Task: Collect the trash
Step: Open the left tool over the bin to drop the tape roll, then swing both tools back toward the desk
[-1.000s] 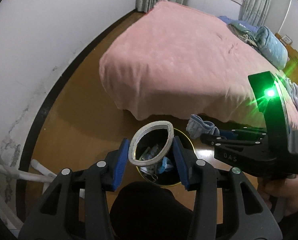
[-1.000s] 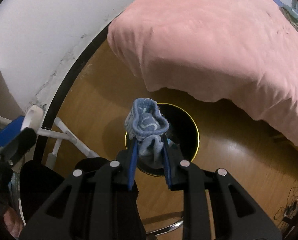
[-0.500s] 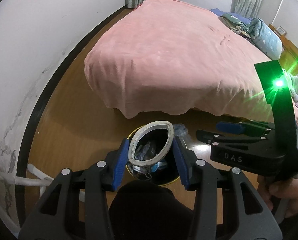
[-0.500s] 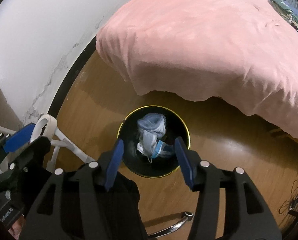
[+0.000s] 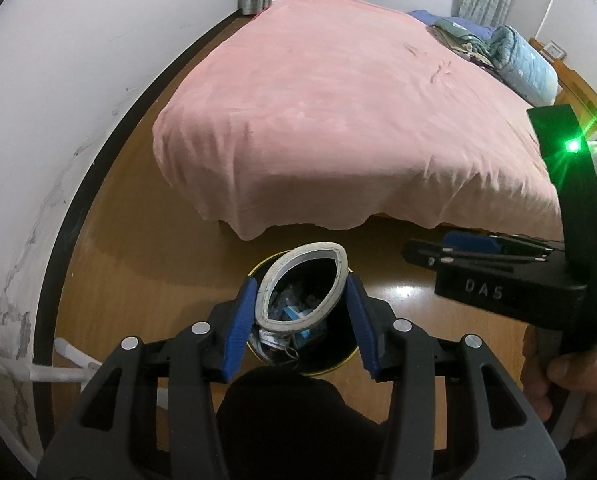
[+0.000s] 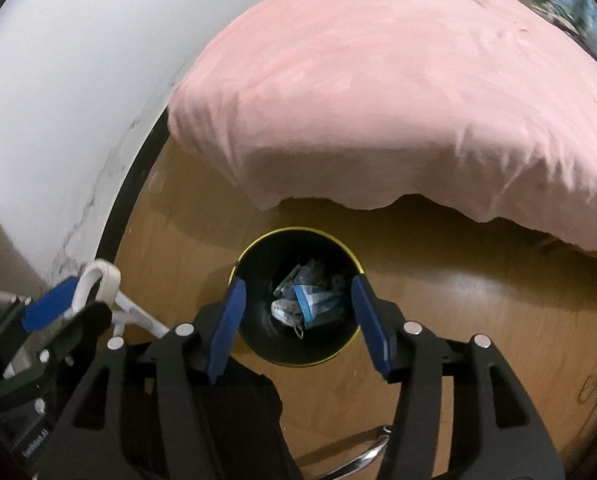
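A black trash bin with a gold rim (image 6: 258,252) stands on the wooden floor below the bed's foot, holding blue masks and wrappers (image 6: 310,300). My left gripper (image 5: 301,304) is shut on a squashed white tape ring (image 5: 340,276) and holds it above the bin (image 5: 338,354). My right gripper (image 6: 298,312) is open and empty above the bin's mouth. In the left wrist view the right gripper (image 5: 450,250) is to the right. In the right wrist view the left gripper (image 6: 66,304) with the ring (image 6: 102,276) is at the left.
A bed with a pink cover (image 5: 358,120) fills the far side, with bedding (image 5: 526,64) piled at its head. A white wall with a black skirting (image 5: 78,184) runs along the left. White tubing (image 5: 58,368) lies by the wall. A chrome chair base (image 6: 362,456) lies near.
My right gripper opened and dropped the blue cloth into the bin, and stays open above it. My left gripper still holds the tape ring and has risen slightly.
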The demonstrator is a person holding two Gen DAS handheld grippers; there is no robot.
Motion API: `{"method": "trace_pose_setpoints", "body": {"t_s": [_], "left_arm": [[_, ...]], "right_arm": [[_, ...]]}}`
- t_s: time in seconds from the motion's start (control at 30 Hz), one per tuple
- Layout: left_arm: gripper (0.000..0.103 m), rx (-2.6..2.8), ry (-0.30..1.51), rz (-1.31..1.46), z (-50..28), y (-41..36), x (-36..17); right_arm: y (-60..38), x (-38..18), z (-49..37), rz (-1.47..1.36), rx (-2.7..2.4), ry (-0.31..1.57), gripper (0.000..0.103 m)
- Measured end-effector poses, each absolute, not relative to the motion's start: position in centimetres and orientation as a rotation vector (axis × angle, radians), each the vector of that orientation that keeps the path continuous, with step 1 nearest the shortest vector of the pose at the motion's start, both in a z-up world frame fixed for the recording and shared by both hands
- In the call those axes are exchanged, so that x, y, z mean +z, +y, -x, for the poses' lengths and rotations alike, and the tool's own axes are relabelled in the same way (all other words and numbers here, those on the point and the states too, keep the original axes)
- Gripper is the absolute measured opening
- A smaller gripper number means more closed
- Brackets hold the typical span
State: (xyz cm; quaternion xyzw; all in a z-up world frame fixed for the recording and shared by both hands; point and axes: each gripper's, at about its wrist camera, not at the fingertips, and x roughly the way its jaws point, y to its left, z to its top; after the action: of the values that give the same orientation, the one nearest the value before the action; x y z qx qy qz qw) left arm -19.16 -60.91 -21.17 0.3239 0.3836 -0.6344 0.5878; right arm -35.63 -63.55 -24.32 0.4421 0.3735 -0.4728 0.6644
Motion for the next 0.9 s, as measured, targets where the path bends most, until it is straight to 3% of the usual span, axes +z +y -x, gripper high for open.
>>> {"method": "trace_pose_setpoints", "body": {"t_s": [0.07, 0.1, 0.3, 0.47, 0.9], "left_arm": [[0.064, -1.488, 0.884, -0.755, 19.5, -61.1, -20.9], [0.067, -1.492, 0.875, -0.753, 19.7, -61.1, -20.7], [0.076, -1.493, 0.838, -0.736, 19.6, -60.0, -18.9], [0.093, -1.443, 0.768, -0.71, 17.9, -57.3, -15.8], [0.096, -1.037, 0.734, -0.39, 0.6, -38.2, -7.2]], "right_arm": [[-63.8, -24.0, 36.4, -1.007, -1.092, 0.819, 0.056], [-63.8, -23.9, 36.6, -1.011, -1.1, 0.808, 0.057], [-64.0, -23.2, 36.7, -1.006, -1.099, 0.782, 0.061], [-63.7, -22.5, 34.4, -0.951, -1.057, 0.786, 0.066], [-55.8, -13.7, 16.9, -0.554, -0.687, 0.727, 0.07]]}}
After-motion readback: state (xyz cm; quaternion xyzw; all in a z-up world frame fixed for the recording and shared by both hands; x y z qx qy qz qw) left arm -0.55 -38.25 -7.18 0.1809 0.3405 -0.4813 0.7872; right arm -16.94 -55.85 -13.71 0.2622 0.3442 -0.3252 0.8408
